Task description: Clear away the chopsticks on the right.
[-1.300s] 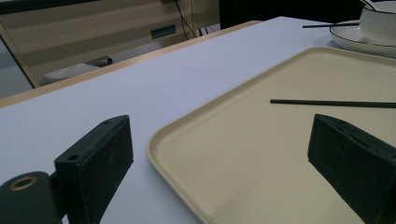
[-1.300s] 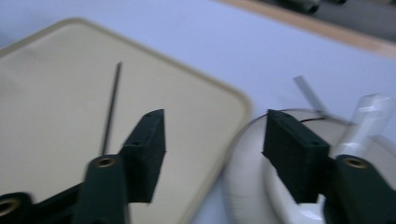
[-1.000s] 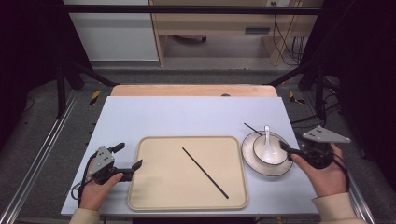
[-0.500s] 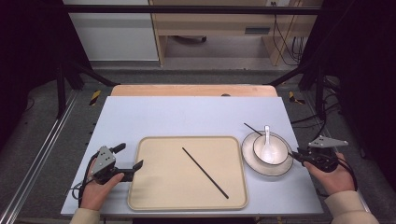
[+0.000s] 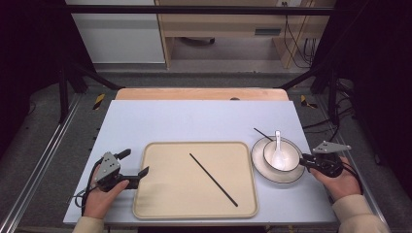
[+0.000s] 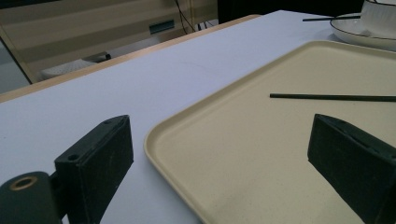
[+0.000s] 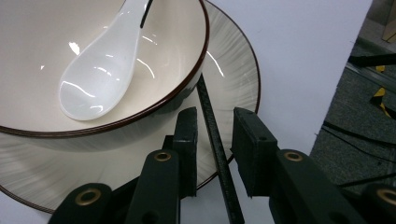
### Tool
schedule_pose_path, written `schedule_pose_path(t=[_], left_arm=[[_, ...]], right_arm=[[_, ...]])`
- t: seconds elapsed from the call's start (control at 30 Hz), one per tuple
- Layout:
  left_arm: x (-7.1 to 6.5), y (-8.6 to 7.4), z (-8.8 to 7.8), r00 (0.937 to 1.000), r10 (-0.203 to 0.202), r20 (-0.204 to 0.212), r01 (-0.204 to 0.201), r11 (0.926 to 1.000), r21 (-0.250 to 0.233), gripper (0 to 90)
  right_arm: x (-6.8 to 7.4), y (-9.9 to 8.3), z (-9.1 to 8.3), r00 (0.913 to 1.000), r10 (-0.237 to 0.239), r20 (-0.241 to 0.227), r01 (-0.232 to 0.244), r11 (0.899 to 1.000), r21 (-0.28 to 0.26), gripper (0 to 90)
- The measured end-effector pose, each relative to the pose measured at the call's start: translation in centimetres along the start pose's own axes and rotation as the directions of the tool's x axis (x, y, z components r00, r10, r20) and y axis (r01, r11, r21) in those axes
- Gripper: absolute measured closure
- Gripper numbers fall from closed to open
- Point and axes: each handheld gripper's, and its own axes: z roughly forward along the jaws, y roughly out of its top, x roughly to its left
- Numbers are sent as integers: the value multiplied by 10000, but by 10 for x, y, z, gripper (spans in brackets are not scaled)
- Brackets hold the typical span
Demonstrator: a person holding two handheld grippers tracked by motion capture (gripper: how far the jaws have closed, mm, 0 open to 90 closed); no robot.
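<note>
Straddles the black chopstick (image 7: 218,154) lengthwise near the tabletop (image 5: 194,121)'s right edge with the right tool (image 7: 215,115), jaws just closing but not yet pinching, far end beneath the bowl (image 7: 37,46).

- spoon (image 7: 100,70): glossy white ceramic, sharp highlights
- bowl (image 7: 42,116): glazed, smooth, dark rim line
- plate (image 7: 233,79): glazed, faint radial streaks
- tray (image 6: 261,154): matt beige plastic, fine speckle
- chopstick (image 7: 215,140): matt black
- table (image 5: 194,121): smooth matt pale top, wood edge
</note>
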Motion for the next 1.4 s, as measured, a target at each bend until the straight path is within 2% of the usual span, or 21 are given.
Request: schedule_pose_path(t=[0.27, 0.33, 0.4, 0.53, 0.57, 0.67, 0.7, 0.77, 0.8, 0.83, 0.93, 1.0, 1.07, 1.2, 1.4], left_arm=[[0, 0, -1, 10000, -18, -23, 18, 10000, -4, 65], [0, 0, -1, 10000, -10, -22, 10, 10000, -5, 65], [0, 0, -1, 10000, 1, -25, -1, 10000, 3, 66], [0, 0, -1, 10000, -8, -30, 8, 10000, -37, 65], [0, 0, -1, 10000, -5, -38, 5, 10000, -50, 66], [0, 0, -2, 10000, -2, -48, 2, 10000, -25, 66], [0, 0, -2, 10000, 0, -55, 0, 10000, -61, 66], [0, 0, -2, 10000, 2, -54, -2, 10000, -55, 66], [0, 0, -2, 10000, 3, -53, -4, 10000, -54, 66], [0, 1, -2, 10000, 11, -54, -11, 10000, -33, 66], [0, 1, -2, 10000, 0, -59, 0, 10000, -48, 66], [0, 1, -2, 10000, 6, -54, -6, 10000, -36, 66], [0, 1, -2, 10000, 15, -63, -15, 10000, -54, 66], [0, 1, -3, 10000, -8, -81, 7, 9999, -115, 66], [0, 2, -4, 10000, 21, -84, -22, 9999, -128, 66]], right_arm=[[3, 0, 7, 9995, -306, -67, 308, 9993, 191, 814], [3, 0, 6, 9998, -147, -127, 149, 9997, 209, 851], [3, -1, 6, 9998, -152, -113, 154, 9998, 156, 855], [5, -1, 3, 9999, 123, -9, -123, 9999, 109, 857], [4, -1, -1, 9994, 212, 284, -213, 9998, 38, 857], [4, 2, -7, 9974, 454, 555, -448, 9989, -125, 858], [5, 7, -18, 9911, 813, 1053, -766, 9959, -480, 857], [6, 9, -22, 9884, 945, 1185, -873, 9941, -646, 858], [13, 18, -35, 9836, 1142, 1395, -995, 9892, -1079, 857], [18, 22, -40, 9824, 1184, 1443, -1004, 9869, -1263, 857], [37, 35, -52, 9853, 1073, 1332, -828, 9806, -1777, 857], [52, 45, -57, 9910, 739, 1114, -511, 9795, -1947, 857], [69, 54, -57, 9948, 610, 817, -444, 9806, -1911, 857], [103, 68, -54, 9997, 2, 261, 46, 9835, -1806, 857], [149, 80, -39, 9961, -736, -485, 661, 9877, -1418, 857]])
